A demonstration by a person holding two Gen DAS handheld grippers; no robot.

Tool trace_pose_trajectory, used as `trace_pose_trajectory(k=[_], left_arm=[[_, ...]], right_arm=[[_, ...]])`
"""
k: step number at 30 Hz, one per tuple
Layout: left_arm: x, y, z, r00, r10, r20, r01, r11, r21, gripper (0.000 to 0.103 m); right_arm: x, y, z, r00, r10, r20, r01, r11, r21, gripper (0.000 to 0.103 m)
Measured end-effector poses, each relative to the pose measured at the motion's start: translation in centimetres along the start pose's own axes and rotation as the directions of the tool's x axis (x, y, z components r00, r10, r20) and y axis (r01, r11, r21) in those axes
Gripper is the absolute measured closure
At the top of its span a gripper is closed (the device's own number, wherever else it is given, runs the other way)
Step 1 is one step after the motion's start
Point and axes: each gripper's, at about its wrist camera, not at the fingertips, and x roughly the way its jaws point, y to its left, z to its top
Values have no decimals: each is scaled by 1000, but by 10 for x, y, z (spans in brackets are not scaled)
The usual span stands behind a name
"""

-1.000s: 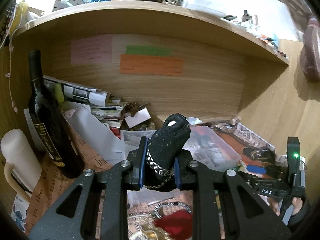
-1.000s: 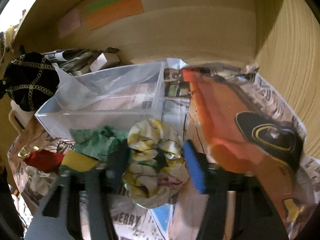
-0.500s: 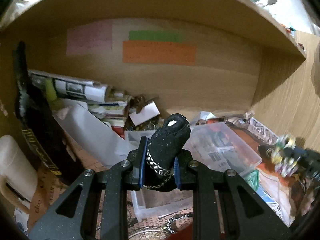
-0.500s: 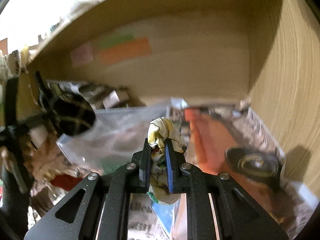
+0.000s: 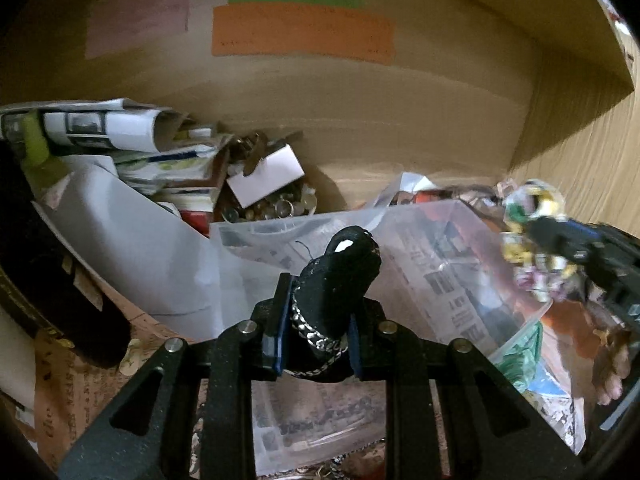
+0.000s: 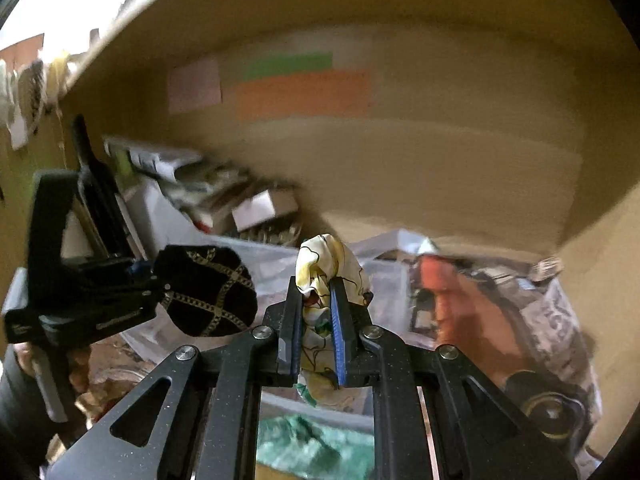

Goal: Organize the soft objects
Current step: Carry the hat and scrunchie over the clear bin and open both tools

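My left gripper is shut on a black scrunchie with a chain pattern and holds it over the clear plastic box. The same scrunchie shows at the left of the right wrist view. My right gripper is shut on a yellow-white floral scrunchie, raised over the box. That scrunchie shows at the right of the left wrist view. A green scrunchie lies below the right gripper, outside the box.
The wooden alcove has orange, green and pink notes on its back wall. Papers, a white card and a bowl of coins sit at the back left. A dark bottle stands left. Newspaper covers the floor.
Both grippers moved forward and closer to the box. The right gripper, which closed on the floral scrunchie and lifted it a second ago, now holds it higher over the box.
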Motion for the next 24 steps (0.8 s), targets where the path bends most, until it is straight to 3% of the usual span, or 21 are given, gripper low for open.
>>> trace_pose_trajectory(k=[5,8,10,11,15,18,22,24], left_arm=[[8,-1,0,999,3,-37,-3,1000,15,75],[7,2,-1,999,16,-39,-15,1000,12,56],[2,6,-2,999,27,-17,-27,1000,6,41],[-1,6,-2,1000,31,-7,-31,1000,6,38],[-21,5,-1,998,43,41,-43,999,16,27],[-40,3,-1,996,46,80,-48,999,25,19],[-66,-3,-6,990,47,131,-52,998,35,6],[-83,-7,-12,986,51,160,-59,997,46,2]], right_arm=[[39,1,-4,993,17,-117,-19,1000,-11,91],[49,1,-9,986,34,-163,-35,999,-4,90],[51,4,-12,982,38,-184,-41,999,-11,85],[51,5,-12,982,38,-187,-42,999,-15,79],[37,9,-9,989,30,-142,-34,999,-29,43],[20,13,-4,996,18,-86,-22,999,-43,34],[-9,17,0,1000,22,-14,-23,998,-51,31],[-26,20,-1,999,21,25,-20,998,-57,22]])
